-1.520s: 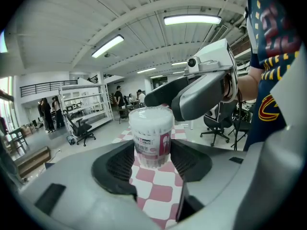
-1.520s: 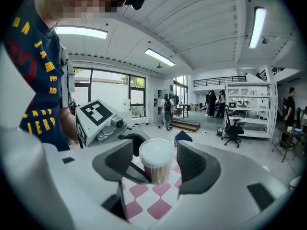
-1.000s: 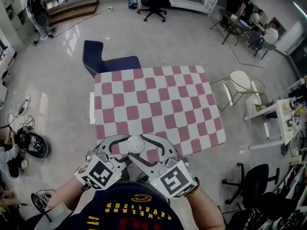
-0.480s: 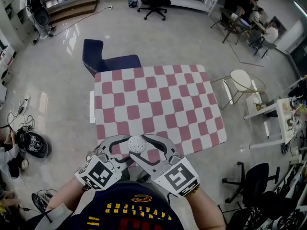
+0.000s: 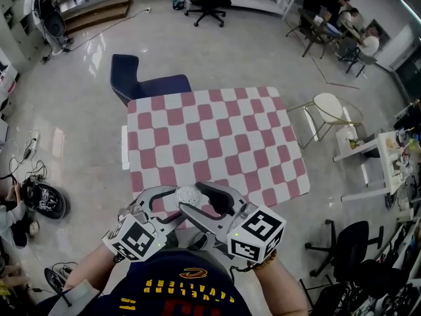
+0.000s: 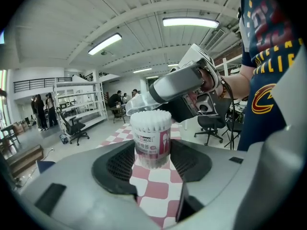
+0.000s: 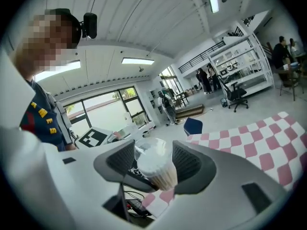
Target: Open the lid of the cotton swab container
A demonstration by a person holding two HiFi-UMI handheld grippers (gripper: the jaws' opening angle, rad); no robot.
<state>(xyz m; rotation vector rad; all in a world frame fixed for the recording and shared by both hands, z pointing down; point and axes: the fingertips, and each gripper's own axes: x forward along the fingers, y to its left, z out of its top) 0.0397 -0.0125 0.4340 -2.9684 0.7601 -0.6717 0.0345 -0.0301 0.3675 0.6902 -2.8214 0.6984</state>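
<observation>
Counting 1 white cylindrical cotton swab container (image 6: pixel 152 140) w/ pink label, 1 clear plastic lid (image 6: pixel 139 104), 2 grippers. My left gripper (image 6: pixel 152 163) clamps the container's sides; swab tips are exposed on top. My right gripper (image 7: pixel 153 166) pinches the lid, tilted, just above the container.

light: bright, ceiling strips (image 6: pixel 190 21) | floor (image 5: pixel 99 56) glare | edges: fisheye-warped | close foreground perhaps soft
</observation>
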